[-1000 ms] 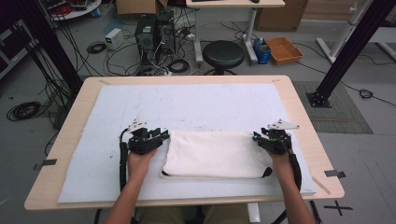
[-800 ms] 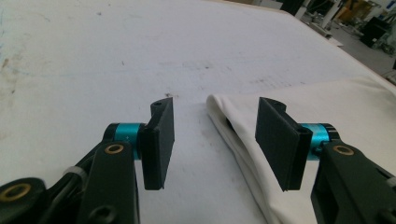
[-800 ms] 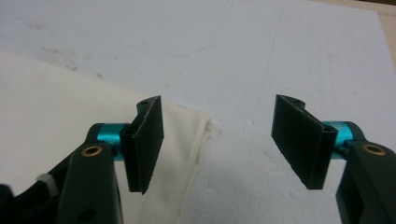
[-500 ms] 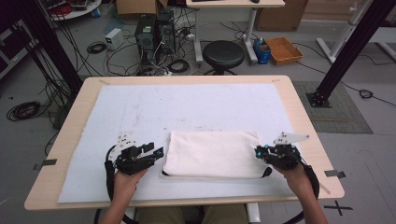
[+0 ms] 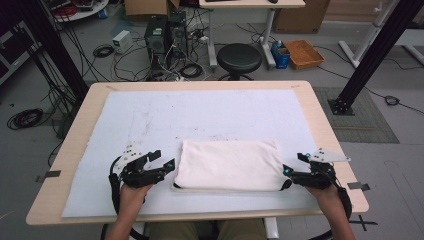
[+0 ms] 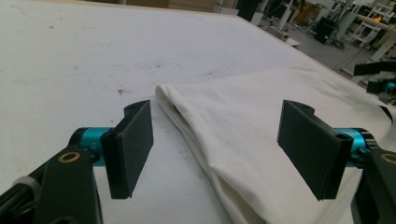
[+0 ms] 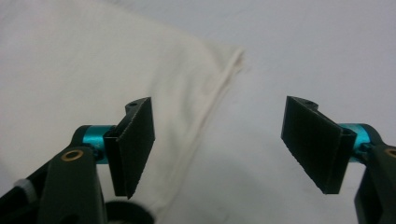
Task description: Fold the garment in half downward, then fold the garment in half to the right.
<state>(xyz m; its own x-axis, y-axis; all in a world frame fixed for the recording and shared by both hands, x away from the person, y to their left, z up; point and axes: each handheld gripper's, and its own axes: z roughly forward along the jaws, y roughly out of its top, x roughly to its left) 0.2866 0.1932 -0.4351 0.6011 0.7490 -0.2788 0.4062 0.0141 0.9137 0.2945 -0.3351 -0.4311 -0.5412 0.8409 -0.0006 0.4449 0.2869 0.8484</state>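
Note:
A folded white cloth (image 5: 227, 165) lies flat on the white mat, near the table's front edge. My left gripper (image 5: 163, 160) sits just off the cloth's left end; its jaws have just been opening and stand wide. In the left gripper view the cloth's folded edge (image 6: 243, 126) lies below and between the pads (image 6: 133, 149) of that gripper (image 6: 219, 140), untouched. My right gripper (image 5: 293, 164) is at the cloth's right end, its jaws also just opened wide. In the right gripper view the cloth's hem (image 7: 219, 93) runs under the gap of that gripper (image 7: 219, 140), not pinched.
The white mat (image 5: 200, 115) covers most of the wooden table (image 5: 80, 125). Behind the table stand a black stool (image 5: 240, 57), computer towers (image 5: 165, 35) with floor cables, and an orange tray (image 5: 302, 52). A black frame post (image 5: 372, 55) rises at the right.
Both hands have drawn back toward the table's front edge and slightly outward, off the cloth's ends. Both pairs of jaws stand wider apart. The cloth lies where it was.

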